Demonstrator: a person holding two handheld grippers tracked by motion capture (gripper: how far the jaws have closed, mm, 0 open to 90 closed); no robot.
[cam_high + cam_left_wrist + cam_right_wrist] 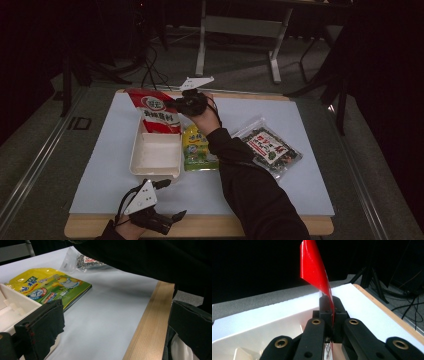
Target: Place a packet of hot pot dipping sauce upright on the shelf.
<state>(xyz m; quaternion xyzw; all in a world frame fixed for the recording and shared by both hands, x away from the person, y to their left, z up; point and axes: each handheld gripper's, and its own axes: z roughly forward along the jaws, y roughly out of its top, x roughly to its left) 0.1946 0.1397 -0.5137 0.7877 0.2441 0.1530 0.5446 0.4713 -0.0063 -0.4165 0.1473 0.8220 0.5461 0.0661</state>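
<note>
step: lowering red-and-white foil snack packet (156, 111) into white plastic tray (134, 161) | right claw (176, 103): clamped on packet's top edge, its bottom end in the tray's far end | left claw (170, 200): open, empty, near table's front edge | advice: lay packet flat before I release it

Sleeve (250, 180) hides yellow packet's (197, 147) 3 o'clock edge and seaweed bag's (272, 147) 9 o'clock corner; red packet's (315, 270) lower part hidden behind right tool (331, 312); packet print too small to read; white tray (10, 307) cut off at 9 o'clock.
</note>
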